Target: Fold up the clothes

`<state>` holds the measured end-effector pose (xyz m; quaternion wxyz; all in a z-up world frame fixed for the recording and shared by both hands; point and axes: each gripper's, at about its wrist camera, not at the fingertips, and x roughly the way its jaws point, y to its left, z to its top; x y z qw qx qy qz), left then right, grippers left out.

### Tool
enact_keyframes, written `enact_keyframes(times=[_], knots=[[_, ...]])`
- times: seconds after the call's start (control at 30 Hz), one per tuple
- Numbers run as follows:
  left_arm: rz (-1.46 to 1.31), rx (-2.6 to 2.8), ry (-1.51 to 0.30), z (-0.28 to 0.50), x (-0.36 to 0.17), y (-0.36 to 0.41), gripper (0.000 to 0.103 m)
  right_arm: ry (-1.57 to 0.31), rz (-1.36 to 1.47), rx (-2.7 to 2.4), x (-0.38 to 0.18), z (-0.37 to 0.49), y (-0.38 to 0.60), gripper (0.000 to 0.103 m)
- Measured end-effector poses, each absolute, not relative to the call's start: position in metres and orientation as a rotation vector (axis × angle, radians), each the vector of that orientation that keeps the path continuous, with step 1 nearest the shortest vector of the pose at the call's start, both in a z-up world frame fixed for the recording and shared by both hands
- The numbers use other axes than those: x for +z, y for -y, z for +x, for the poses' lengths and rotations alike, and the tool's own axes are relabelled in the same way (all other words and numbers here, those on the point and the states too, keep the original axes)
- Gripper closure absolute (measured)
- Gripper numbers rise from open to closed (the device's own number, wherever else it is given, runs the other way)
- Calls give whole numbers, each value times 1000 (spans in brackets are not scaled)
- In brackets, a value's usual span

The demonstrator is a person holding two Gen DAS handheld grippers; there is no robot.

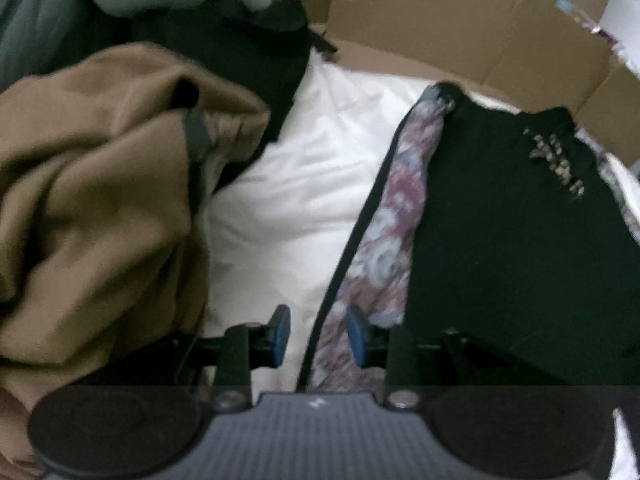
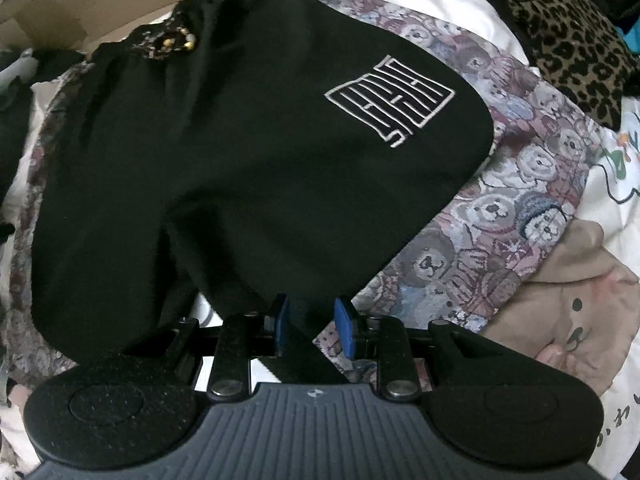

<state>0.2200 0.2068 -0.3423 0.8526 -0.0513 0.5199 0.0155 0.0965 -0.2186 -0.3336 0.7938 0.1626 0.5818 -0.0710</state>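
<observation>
Now — white sheet (image 1: 304,184) | cardboard (image 1: 440,20) behind | black garment (image 2: 224,140) flat

A black garment (image 2: 224,152) lies spread flat over a fabric printed with teddy bears (image 2: 516,184), which shows along its right side and far edge. A white line-drawn square emblem (image 2: 390,100) sits on the garment's right part; small gold beads (image 2: 178,42) mark its far left edge. The right gripper (image 2: 311,328) points down at the garment's near corner, blue pads apart, with a point of black cloth between them. A leopard-print cloth (image 2: 568,36) lies at the far right. White bedding with cartoon drawings (image 2: 612,184) lies right.
</observation>
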Motion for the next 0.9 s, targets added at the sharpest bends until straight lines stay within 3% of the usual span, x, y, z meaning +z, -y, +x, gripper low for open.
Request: enact_keyframes(times=[0.9], knots=[[-101,-79,-1028,271,-363,-185,75,-1265,309,-125,-325,104,203,71]])
